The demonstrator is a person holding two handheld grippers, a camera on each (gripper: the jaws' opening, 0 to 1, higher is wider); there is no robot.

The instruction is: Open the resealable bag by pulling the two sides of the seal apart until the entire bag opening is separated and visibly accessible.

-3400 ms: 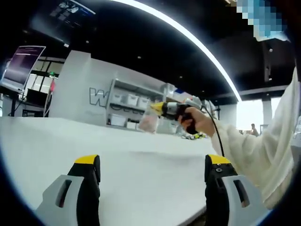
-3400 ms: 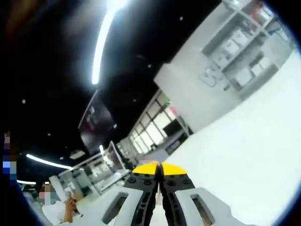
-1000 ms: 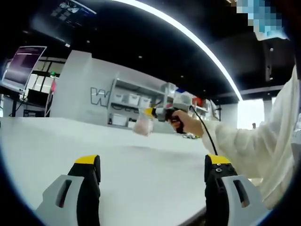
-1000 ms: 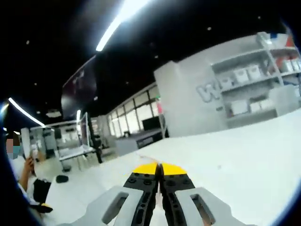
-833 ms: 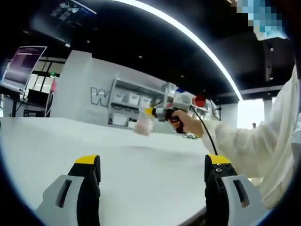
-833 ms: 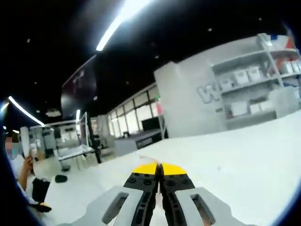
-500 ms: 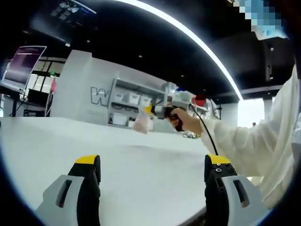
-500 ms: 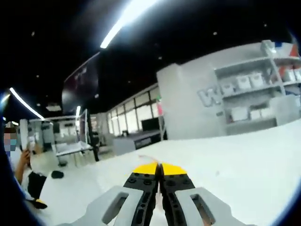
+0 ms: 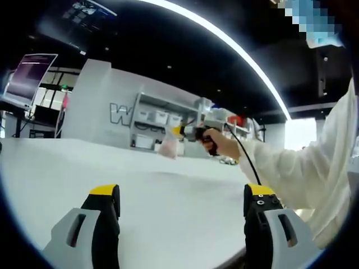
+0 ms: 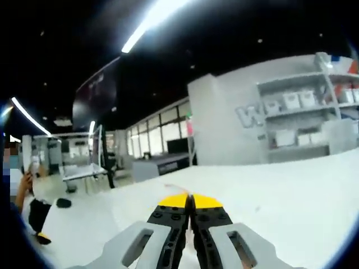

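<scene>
In the left gripper view, a small clear resealable bag (image 9: 168, 147) with pinkish contents hangs over the white table (image 9: 168, 190). Its top edge is pinched in the yellow tips of my right gripper (image 9: 178, 131), which a hand (image 9: 217, 143) holds out level over the far side of the table. My left gripper (image 9: 182, 193) stands open low over the near table, well short of the bag, with nothing between its jaws. In the right gripper view, my right gripper (image 10: 190, 200) is shut, and a thin pale strip of the bag (image 10: 190, 238) shows between its jaws.
The person's white sleeve (image 9: 314, 168) fills the right side of the left gripper view. Behind the table stand a white wall with shelving and boxes (image 9: 151, 120). Desks, a screen and a seated person (image 10: 28, 196) lie far off to the left in the right gripper view.
The right gripper, still holding the bag, has shifted left and levelled out, so its view has rolled upright. The left gripper has stayed open and in place.
</scene>
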